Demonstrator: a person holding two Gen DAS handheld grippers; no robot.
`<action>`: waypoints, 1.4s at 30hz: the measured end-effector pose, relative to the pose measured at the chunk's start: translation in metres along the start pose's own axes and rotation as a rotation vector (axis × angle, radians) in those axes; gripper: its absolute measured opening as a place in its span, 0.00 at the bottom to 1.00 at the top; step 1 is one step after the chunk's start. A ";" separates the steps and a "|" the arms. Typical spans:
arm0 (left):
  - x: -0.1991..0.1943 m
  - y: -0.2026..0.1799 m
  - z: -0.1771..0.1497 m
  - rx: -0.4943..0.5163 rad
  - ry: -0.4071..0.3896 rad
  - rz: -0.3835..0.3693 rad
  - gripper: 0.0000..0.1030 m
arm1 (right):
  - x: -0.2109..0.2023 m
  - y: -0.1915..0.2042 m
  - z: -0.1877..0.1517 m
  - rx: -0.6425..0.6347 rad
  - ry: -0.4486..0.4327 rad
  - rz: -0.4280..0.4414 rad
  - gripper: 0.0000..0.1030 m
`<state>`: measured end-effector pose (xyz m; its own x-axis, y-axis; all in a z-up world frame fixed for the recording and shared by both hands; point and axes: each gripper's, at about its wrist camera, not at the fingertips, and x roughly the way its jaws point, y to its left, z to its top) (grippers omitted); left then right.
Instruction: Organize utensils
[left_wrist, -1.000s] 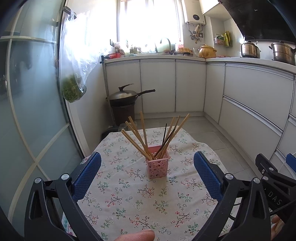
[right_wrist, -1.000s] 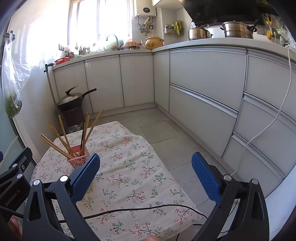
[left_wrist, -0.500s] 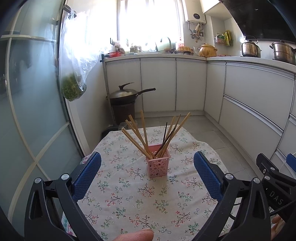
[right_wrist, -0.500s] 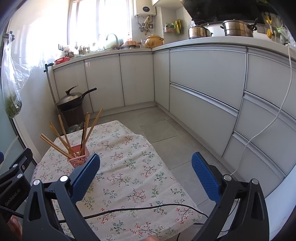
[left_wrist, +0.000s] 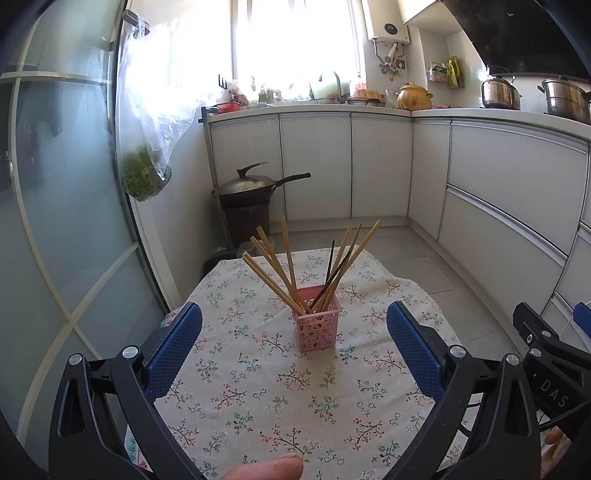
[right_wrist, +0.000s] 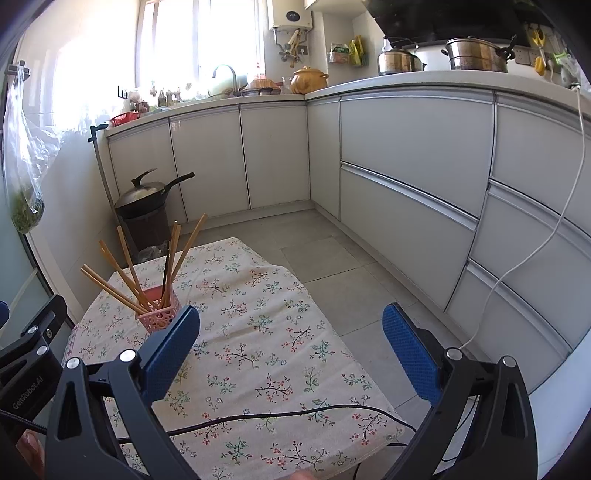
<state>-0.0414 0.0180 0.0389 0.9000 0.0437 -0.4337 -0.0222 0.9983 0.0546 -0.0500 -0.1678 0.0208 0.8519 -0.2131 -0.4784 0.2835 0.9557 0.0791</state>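
A pink perforated basket (left_wrist: 317, 322) stands upright near the middle of a small table with a floral cloth (left_wrist: 258, 391). Several wooden chopsticks (left_wrist: 275, 267) and one dark chopstick (left_wrist: 330, 263) fan out of it. My left gripper (left_wrist: 294, 343) is open, held back from the basket with nothing between its blue pads. In the right wrist view the basket (right_wrist: 159, 318) sits at the left, partly behind the left pad. My right gripper (right_wrist: 290, 349) is open and empty above the cloth (right_wrist: 258, 332).
A black cable (right_wrist: 280, 415) lies across the table's near edge. A lidded wok (left_wrist: 255, 186) rests on a dark bin behind the table. A glass door (left_wrist: 55, 221) with a hanging bag of greens (left_wrist: 146, 177) is at the left. White cabinets (right_wrist: 406, 184) line the right; tiled floor lies between.
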 end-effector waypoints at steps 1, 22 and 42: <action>0.000 0.000 0.000 0.002 0.000 0.001 0.93 | 0.000 0.000 0.000 0.000 0.000 0.000 0.94; -0.001 -0.002 0.000 0.004 0.006 0.007 0.93 | 0.003 0.000 0.000 0.000 0.013 0.007 0.94; -0.006 -0.002 -0.001 0.030 -0.048 0.015 0.83 | 0.004 0.001 -0.002 0.002 0.029 0.014 0.94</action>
<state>-0.0477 0.0158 0.0403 0.9195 0.0555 -0.3891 -0.0231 0.9959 0.0875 -0.0472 -0.1676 0.0174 0.8428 -0.1937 -0.5022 0.2722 0.9583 0.0874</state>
